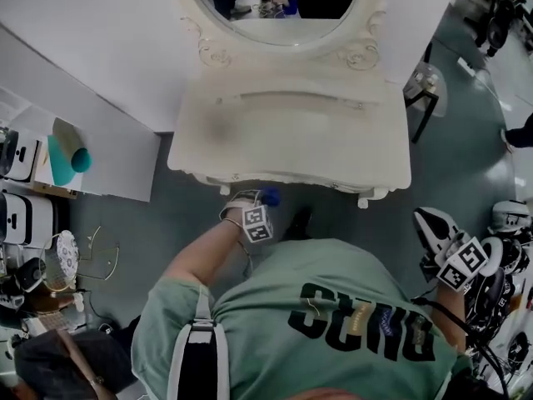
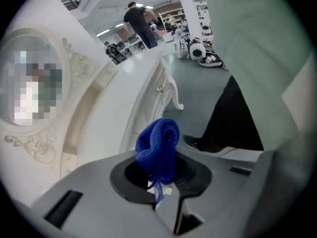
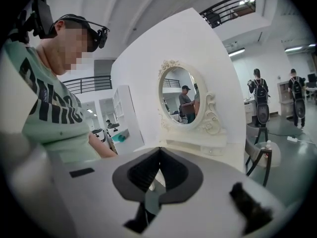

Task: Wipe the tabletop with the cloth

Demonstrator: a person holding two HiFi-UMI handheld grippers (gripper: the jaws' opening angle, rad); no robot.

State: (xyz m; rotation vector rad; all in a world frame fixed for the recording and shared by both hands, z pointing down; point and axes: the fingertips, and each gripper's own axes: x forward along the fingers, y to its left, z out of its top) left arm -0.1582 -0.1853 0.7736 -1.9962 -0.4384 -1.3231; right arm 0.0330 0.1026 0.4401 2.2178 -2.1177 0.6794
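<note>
A bunched blue cloth (image 2: 159, 145) is gripped between the clenched fingers of the left gripper (image 2: 159, 175). It is held just off the front edge of the white tabletop (image 1: 291, 136), below the oval mirror (image 1: 271, 25). The fingers of the right gripper (image 3: 158, 155) are pressed together on nothing, and that gripper is kept well apart at the person's right side.

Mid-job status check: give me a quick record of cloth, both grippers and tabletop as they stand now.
cloth: blue, bunched, clamped in the left gripper
left gripper: shut on cloth, held off the tabletop's front edge
right gripper: jaws together, nothing between them, out at the person's right side
tabletop: white dressing table, oval mirror at its back
wiping: cloth not on the tabletop
</note>
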